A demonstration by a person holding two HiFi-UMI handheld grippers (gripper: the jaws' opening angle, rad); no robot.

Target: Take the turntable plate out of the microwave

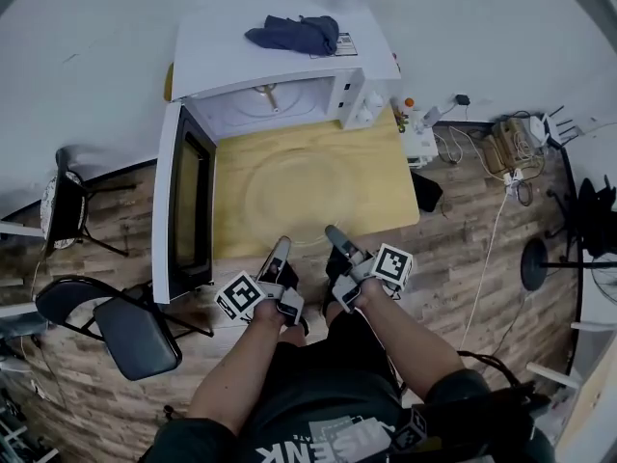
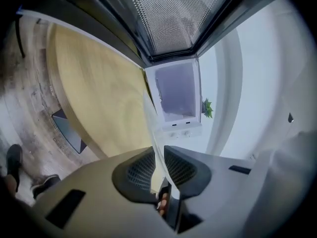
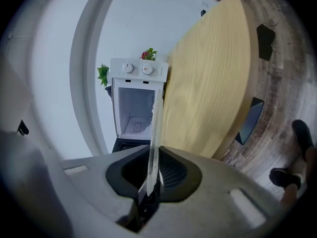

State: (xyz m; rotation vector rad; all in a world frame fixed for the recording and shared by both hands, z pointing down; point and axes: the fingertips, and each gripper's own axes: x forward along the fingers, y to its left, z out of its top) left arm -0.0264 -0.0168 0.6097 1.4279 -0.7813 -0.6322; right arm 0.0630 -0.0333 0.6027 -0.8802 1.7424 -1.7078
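The clear glass turntable plate [image 1: 304, 193] is out in front of the white microwave [image 1: 280, 77], lying flat over the wooden table [image 1: 381, 210]. Both grippers hold its near rim. My left gripper [image 1: 279, 251] is shut on the rim at the left, my right gripper [image 1: 336, 236] on the rim at the right. In the left gripper view the plate's edge [image 2: 152, 133] runs between the pads of the gripper [image 2: 157, 157]. The right gripper view shows the same edge [image 3: 156, 128] pinched in that gripper [image 3: 152, 158]. The microwave's cavity [image 1: 270, 99] shows its centre hub, with the door [image 1: 183, 205] swung wide to the left.
A dark cloth [image 1: 294, 34] lies on top of the microwave. Small items and a white box [image 1: 417, 135] stand at the table's right edge. Black chairs [image 1: 135, 331] and a stool [image 1: 63, 205] are at the left. Cables and gear [image 1: 511, 143] lie on the floor at the right.
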